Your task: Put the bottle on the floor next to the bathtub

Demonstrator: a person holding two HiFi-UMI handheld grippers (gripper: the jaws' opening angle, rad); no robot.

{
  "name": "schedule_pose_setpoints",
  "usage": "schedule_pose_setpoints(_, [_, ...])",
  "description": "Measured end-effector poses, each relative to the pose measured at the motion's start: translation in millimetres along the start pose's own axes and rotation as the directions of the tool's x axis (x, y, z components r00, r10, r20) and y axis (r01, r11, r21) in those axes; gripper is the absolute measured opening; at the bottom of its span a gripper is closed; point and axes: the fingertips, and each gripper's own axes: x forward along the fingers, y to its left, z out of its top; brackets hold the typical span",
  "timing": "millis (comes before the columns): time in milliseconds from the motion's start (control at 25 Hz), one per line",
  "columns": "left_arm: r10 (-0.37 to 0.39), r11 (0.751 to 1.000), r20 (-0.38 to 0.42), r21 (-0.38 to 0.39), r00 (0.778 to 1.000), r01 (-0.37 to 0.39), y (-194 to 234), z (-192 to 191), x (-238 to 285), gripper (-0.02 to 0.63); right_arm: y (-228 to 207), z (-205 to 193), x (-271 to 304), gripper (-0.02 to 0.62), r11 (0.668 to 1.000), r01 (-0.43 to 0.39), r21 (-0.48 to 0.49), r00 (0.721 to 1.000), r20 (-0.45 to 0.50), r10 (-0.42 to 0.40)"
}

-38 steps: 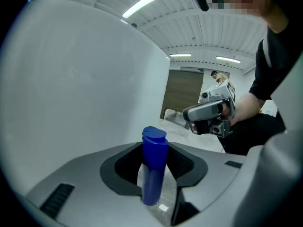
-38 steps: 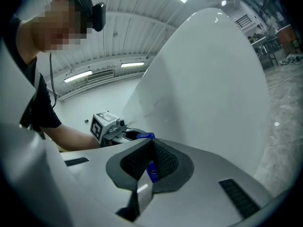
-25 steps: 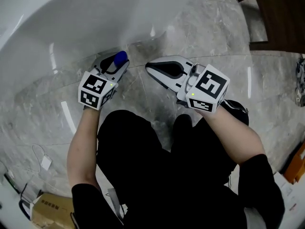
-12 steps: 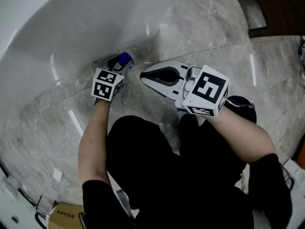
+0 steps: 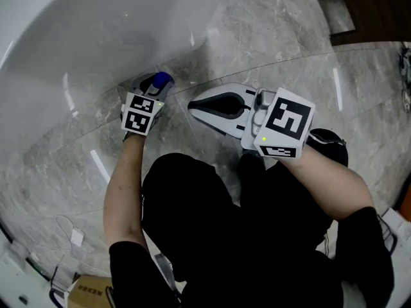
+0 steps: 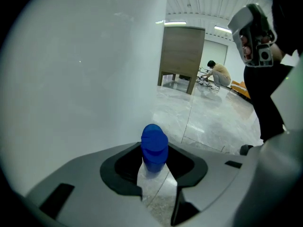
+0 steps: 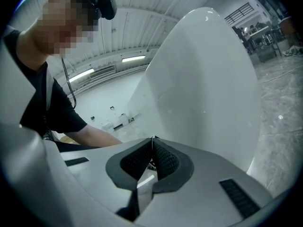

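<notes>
A clear bottle with a blue cap (image 5: 162, 80) (image 6: 154, 143) stands upright between the jaws of my left gripper (image 5: 151, 87) (image 6: 156, 178), which is shut on its body. It is low over the marble floor (image 5: 270, 37), right at the foot of the white bathtub (image 5: 90, 24) (image 6: 85, 70). Whether the bottle's base touches the floor is hidden. My right gripper (image 5: 192, 104) (image 7: 152, 140) hovers just right of the bottle, its jaws shut with nothing in them, pointing at the tub wall (image 7: 208, 79).
A dark wooden cabinet (image 5: 376, 8) (image 6: 182, 56) stands at the far right. A black shoe (image 5: 329, 141) is under my right arm. A cardboard box (image 5: 83, 292) and cables (image 5: 70, 236) lie at the lower left. A person (image 6: 218, 72) crouches far off.
My left gripper has carried the bottle down and closer to the tub's foot. The right gripper has stayed almost where it was, jaws still shut.
</notes>
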Motion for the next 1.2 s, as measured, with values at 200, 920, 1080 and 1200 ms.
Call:
schedule_pose_setpoints(200, [-0.017,1.0,0.027,0.025,0.999,0.017,-11,10,-11,0.16,5,1,5,0.029,0.999,-0.022,-0.027,1.0,-0.02,0.022])
schedule_pose_setpoints(920, [0.127,0.986,0.258,-0.135,0.958,-0.094,-31,58,-115,0.192,-12,-12,7,0.029,0.987,-0.003,-0.16,0.996,-0.086,-0.011])
schedule_pose_setpoints(1080, [0.111,0.99,0.251,-0.111,0.962,-0.086,-36,60,-142,0.152,-20,-6,2,0.028,0.999,0.019,-0.047,1.0,0.018,-0.018])
schedule_pose_setpoints(1200, [0.169,0.981,0.265,-0.142,0.95,-0.134,-36,69,-165,0.083,-26,6,-6,0.029,0.998,0.053,-0.038,0.998,0.045,-0.051])
